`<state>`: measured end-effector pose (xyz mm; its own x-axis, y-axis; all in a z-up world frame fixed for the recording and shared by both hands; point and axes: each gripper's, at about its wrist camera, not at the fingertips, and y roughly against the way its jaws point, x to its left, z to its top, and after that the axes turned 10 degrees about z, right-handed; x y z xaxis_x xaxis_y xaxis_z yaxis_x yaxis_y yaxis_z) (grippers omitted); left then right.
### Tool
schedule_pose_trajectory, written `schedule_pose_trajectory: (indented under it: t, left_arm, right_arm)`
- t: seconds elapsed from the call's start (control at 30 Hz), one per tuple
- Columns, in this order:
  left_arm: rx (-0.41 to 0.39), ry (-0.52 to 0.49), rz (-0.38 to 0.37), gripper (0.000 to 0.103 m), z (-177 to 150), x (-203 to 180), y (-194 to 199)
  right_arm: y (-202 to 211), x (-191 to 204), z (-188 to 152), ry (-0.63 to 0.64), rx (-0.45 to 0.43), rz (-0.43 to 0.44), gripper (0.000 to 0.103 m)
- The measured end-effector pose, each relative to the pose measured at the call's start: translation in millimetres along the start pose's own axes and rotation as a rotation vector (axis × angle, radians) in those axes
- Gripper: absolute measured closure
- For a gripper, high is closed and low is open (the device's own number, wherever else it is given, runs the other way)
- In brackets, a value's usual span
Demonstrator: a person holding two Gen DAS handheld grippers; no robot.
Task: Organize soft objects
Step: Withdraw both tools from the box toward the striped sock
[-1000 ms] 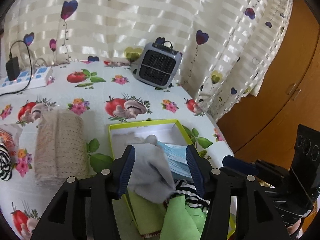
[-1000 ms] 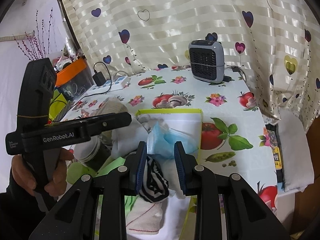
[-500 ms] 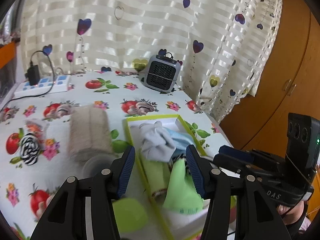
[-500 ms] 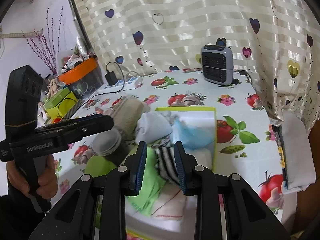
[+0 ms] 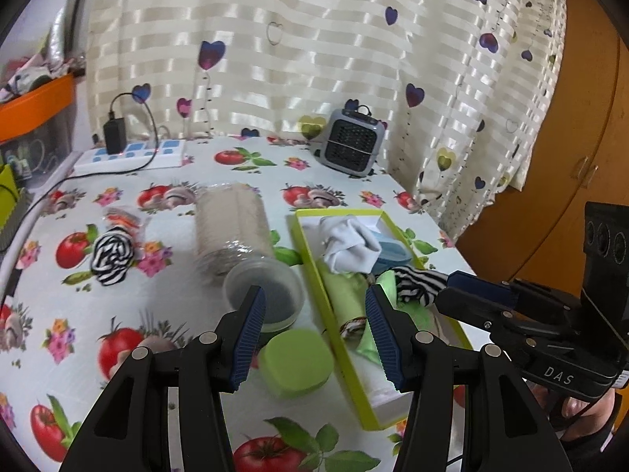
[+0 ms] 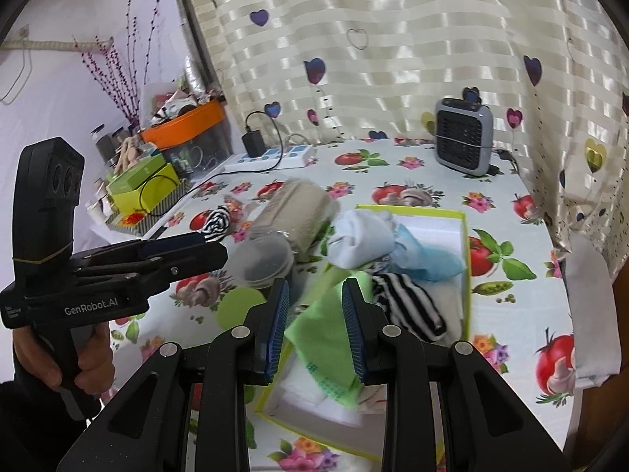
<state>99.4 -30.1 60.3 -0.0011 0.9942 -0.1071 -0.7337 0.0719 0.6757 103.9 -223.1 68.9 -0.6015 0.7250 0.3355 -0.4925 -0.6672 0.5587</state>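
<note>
Soft objects fill the yellow-green box (image 5: 355, 383), which sits on the fruit-print tablecloth (image 5: 165, 354) toward 3 o'clock in our left wrist view and near centre in the right one. Inside we make out a white cloth (image 5: 348, 246), a pale blue mask (image 6: 426, 257), a black-and-white striped sock (image 6: 409, 306) and a green cloth (image 6: 326, 338). What lies under the pile is hidden, and the box's near end is partly covered by our own fingers in both views.

Our left gripper (image 5: 314, 332) has its fingers spread wide with nothing between them, hovering over a round green lid (image 5: 295, 362) and a clear tub (image 5: 263, 297) just beside the box. Our right gripper (image 6: 316, 328) also holds its fingers apart; the green cloth shows in the gap between them, but we cannot tell whether it touches them.

Only the left view shows plainly a second striped sock (image 5: 112, 253) lying on the table at 9 o'clock, well apart from the box; in the right view it is half hidden behind the left gripper's body. A beige roll in clear wrap (image 5: 232, 228) lies between that sock and the box. At 12 o'clock a small grey heater (image 5: 352, 147) stands against the curtain (image 5: 314, 39).
</note>
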Motion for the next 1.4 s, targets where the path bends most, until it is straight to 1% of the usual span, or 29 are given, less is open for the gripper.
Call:
schedule_pose_trajectory:
  t: [0.2,0.23,0.27,0.3,0.33,0.5,0.67,0.8,0.93,1.13,1.3,1.4]
  left_arm:
    - [0.007,0.021,0.035,0.051,-6.5,11.2,3.3]
    - [0.008,0.027,0.043,0.051,-7.1,13.7,3.3]
    - [0.009,0.032,0.049,0.051,-7.7,16.1,3.7]
    - [0.009,0.035,0.053,0.051,-8.1,17.6,3.8]
    - [0.008,0.04,0.061,0.051,-8.7,20.2,4.1]
    - [0.011,0.057,0.08,0.051,-10.9,29.8,4.1]
    - [0.019,0.08,0.096,0.051,-15.2,43.4,2.1]
    - [0.029,0.107,0.115,0.051,-20.2,58.2,0.0]
    - [0.032,0.142,0.146,0.051,-21.7,81.3,-1.4]
    - [0.015,0.187,0.189,0.051,-13.5,118.1,-5.2]
    - [0.022,0.214,0.221,0.051,-4.8,150.1,-23.7]
    - [0.028,0.233,0.225,0.051,0.9,168.1,-38.3]
  right_arm:
    - [-6.5,10.5,0.0,0.017,0.007,0.011,0.074]
    - [-6.6,11.4,0.1,0.02,0.007,0.013,0.072]
    - [-7.7,12.8,0.8,0.023,0.008,0.015,0.064]
    - [-8.8,14.0,1.5,0.025,0.009,0.016,0.059]
    - [-9.6,15.6,2.2,0.028,0.009,0.016,0.057]
    - [-14.1,20.8,6.5,0.039,0.002,0.027,0.057]
    - [-21.6,26.0,7.8,0.042,0.021,0.056,0.057]
    - [-28.3,31.6,10.3,0.062,0.041,0.061,0.057]
    - [-37.7,39.0,15.9,0.086,0.064,0.062,0.057]
    - [-53.7,50.8,29.6,0.125,0.084,0.069,0.057]
    - [-70.0,61.3,44.1,0.173,0.101,0.075,0.057]
    - [-79.7,63.8,51.0,0.191,0.115,0.079,0.057]
